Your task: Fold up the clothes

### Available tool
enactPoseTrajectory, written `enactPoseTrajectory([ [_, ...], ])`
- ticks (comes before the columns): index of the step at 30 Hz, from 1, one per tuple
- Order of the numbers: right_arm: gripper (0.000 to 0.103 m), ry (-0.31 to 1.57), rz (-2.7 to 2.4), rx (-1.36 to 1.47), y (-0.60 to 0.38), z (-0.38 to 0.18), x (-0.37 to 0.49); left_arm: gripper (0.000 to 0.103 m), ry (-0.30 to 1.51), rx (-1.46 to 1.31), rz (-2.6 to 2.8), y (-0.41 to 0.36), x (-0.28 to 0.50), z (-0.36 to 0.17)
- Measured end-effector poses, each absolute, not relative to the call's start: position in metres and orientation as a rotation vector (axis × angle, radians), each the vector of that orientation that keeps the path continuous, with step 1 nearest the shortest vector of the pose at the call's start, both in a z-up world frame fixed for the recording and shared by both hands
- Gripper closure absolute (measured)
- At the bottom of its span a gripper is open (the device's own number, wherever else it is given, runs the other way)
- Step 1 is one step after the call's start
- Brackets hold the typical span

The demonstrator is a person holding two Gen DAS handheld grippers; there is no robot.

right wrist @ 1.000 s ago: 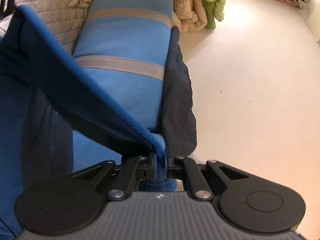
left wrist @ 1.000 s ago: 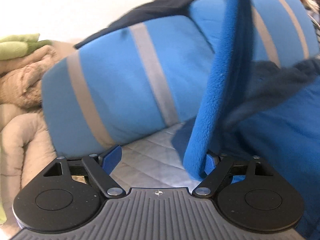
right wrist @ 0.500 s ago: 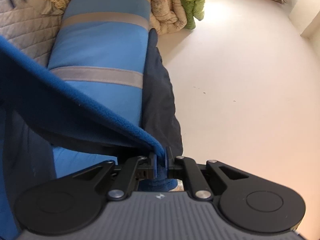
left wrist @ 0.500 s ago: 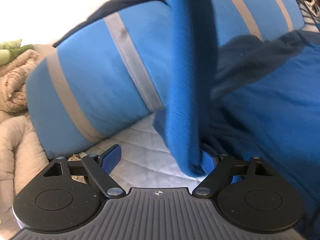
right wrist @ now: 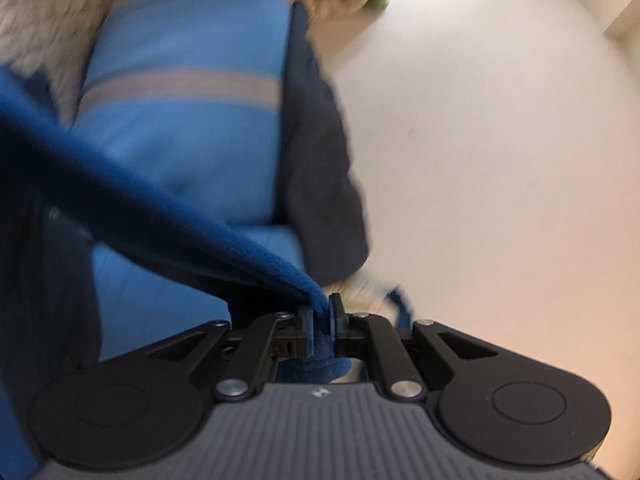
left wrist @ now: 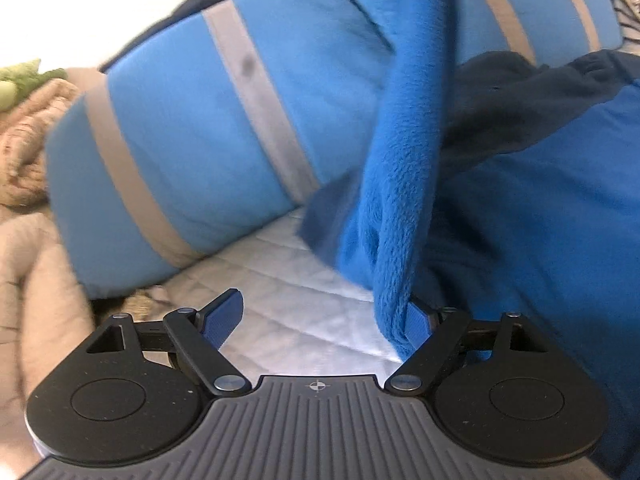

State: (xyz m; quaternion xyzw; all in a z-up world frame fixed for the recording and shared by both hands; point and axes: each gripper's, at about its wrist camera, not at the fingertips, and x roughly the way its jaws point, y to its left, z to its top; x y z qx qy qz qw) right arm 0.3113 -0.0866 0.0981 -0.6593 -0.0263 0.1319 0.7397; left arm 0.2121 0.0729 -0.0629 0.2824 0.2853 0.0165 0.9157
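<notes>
My right tool (right wrist: 320, 320) pinches the soft, floppy royal-blue fleece garment (left wrist: 404, 184) at its edge; my left tool (left wrist: 320, 320) stands wide, fleece probably brushing one pad.

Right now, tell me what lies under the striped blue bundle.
The striped blue bundle rests on a pale quilted cover, with a dark navy cloth showing along its floor side. How far either runs beneath it is covered.

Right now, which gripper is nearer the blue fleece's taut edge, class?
Right. The right gripper is shut on the blue fleece; the left gripper stands open, fleece draped against one finger only.
</notes>
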Motion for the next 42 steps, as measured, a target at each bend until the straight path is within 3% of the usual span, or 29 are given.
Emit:
enactPoseTrajectory([
  [9, 0.096, 0.169, 0.366, -1.368, -0.173, 0.033, 0.303, 0.02, 0.56, 0.77, 0.025, 0.063, 0.206, -0.061],
  [23, 0.097, 0.406, 0.599, -1.25, -0.256, -0.067, 0.215, 0.019, 0.579, 0.888, -0.023, 0.067, 0.21, -0.07],
  [36, 0.096, 0.682, 0.904, -1.069, -0.252, -0.098, 0.183, 0.014, 0.663, 0.851, 0.033, 0.079, 0.225, -0.075],
  [42, 0.089, 0.757, 0.951, -0.97, -0.251, -0.091, 0.183, 0.014, 0.675, 0.861, 0.046, 0.077, 0.226, -0.08],
])
